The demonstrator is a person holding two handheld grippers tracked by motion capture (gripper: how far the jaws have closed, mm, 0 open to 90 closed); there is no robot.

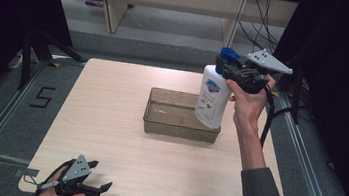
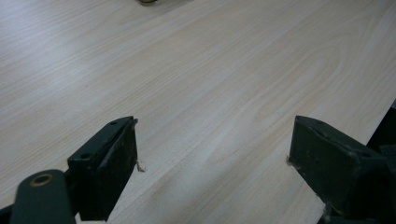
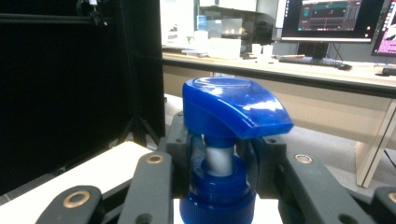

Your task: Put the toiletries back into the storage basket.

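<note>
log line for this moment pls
right gripper: shut on pump bottle neck, above tray | left gripper: open, near table edge

grey floor (image 1: 136,23), black curtains (image 1: 1,16) at both sides, pale wooden desk (image 3: 299,74) behind, monitors (image 3: 327,18) lit

The table (image 1: 124,122) looks like pale wood with fine lines, smooth and a bit shiny; the bottle (image 1: 211,100) is white plastic, smooth; its blue pump cap (image 3: 233,109) is very glossy plastic; the tray (image 1: 179,128) looks like cloudy see-through plastic; the gripper pads (image 2: 116,163) are matt black, a little frayed.
</note>
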